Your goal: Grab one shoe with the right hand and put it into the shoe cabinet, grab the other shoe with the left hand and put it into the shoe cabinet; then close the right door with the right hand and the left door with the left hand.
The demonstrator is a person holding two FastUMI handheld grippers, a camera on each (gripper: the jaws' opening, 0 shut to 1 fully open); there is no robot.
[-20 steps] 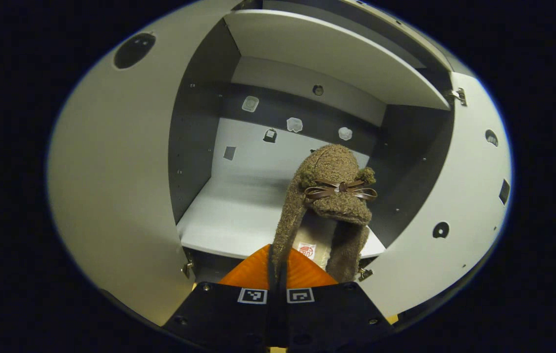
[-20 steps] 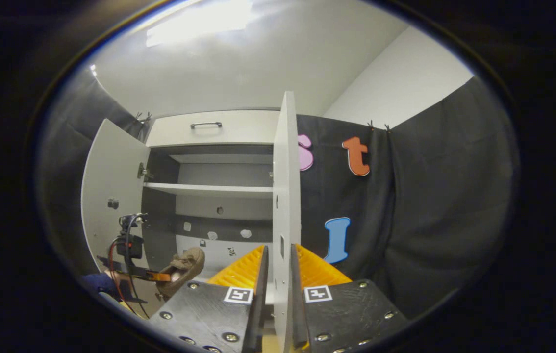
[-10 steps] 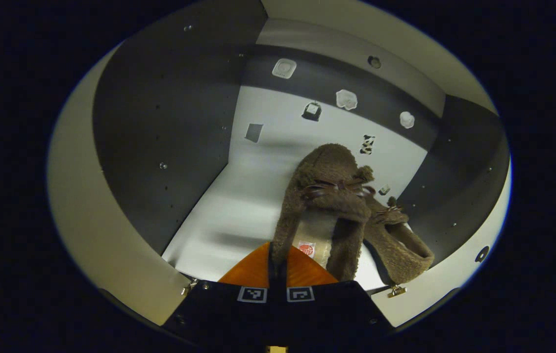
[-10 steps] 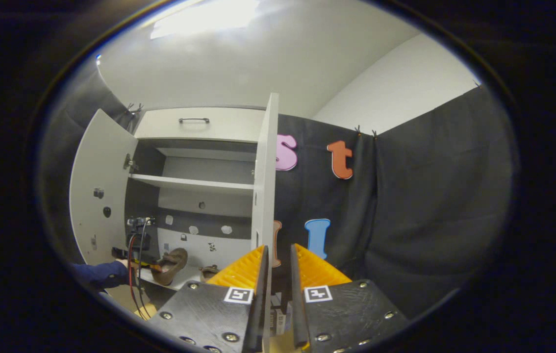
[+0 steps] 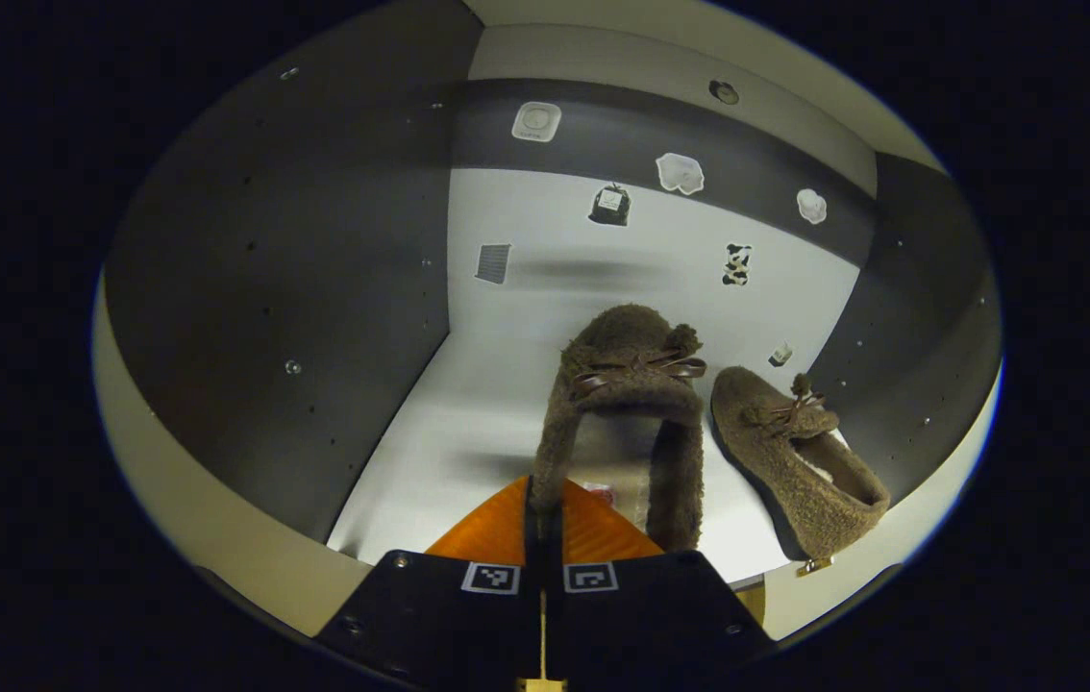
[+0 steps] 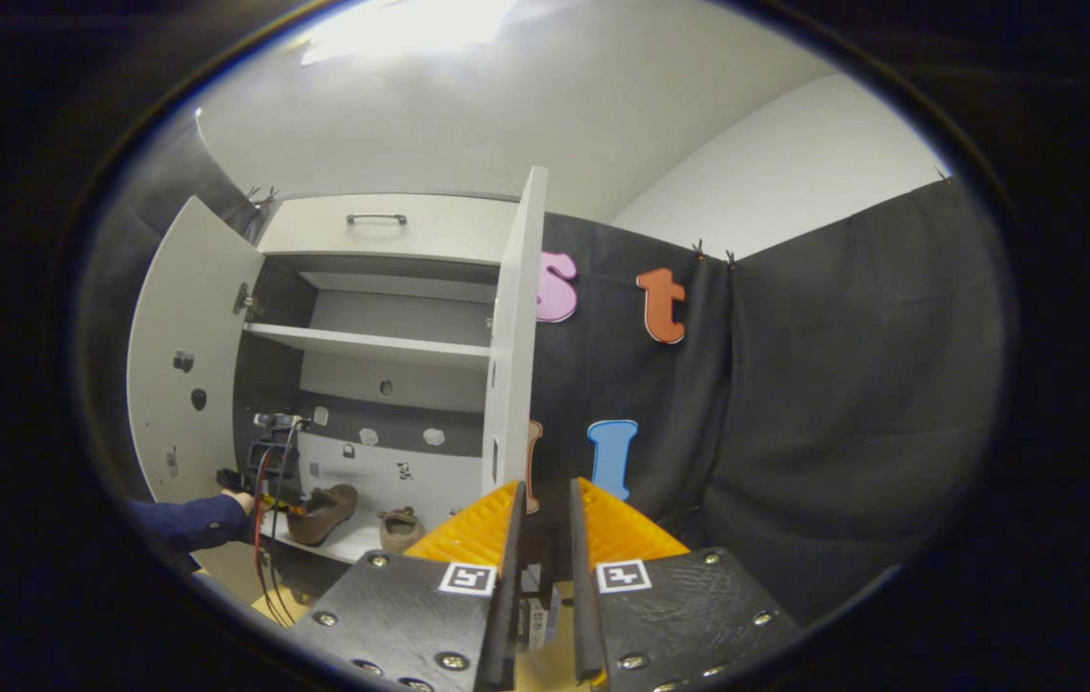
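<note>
My left gripper (image 5: pixel 542 500) is shut on the left rim of a brown fuzzy shoe with a bow (image 5: pixel 627 384), holding it toe-forward inside the cabinet's lower compartment, over its white floor (image 5: pixel 468 423). The other brown shoe (image 5: pixel 800 461) lies on that floor just to the right, close to the front edge. In the right gripper view the held shoe (image 6: pixel 324 509), the lying shoe (image 6: pixel 401 527) and the left gripper (image 6: pixel 266 481) appear low in the open cabinet. My right gripper (image 6: pixel 545 500) stands a little open with nothing between its fingers, back from the right door (image 6: pixel 511 336).
Both doors stand open: the left door (image 6: pixel 185 356) swung wide, the right one edge-on to me. An upper shelf (image 6: pixel 362 344) and a drawer with a handle (image 6: pixel 377 219) sit above. A person's sleeve (image 6: pixel 185 519) reaches in from the left. Dark side walls (image 5: pixel 314 288) flank the compartment.
The left gripper has carried its shoe deeper and lower into the compartment, beside the other shoe. The right gripper has drawn back from the right door's edge, which was between its fingers.
</note>
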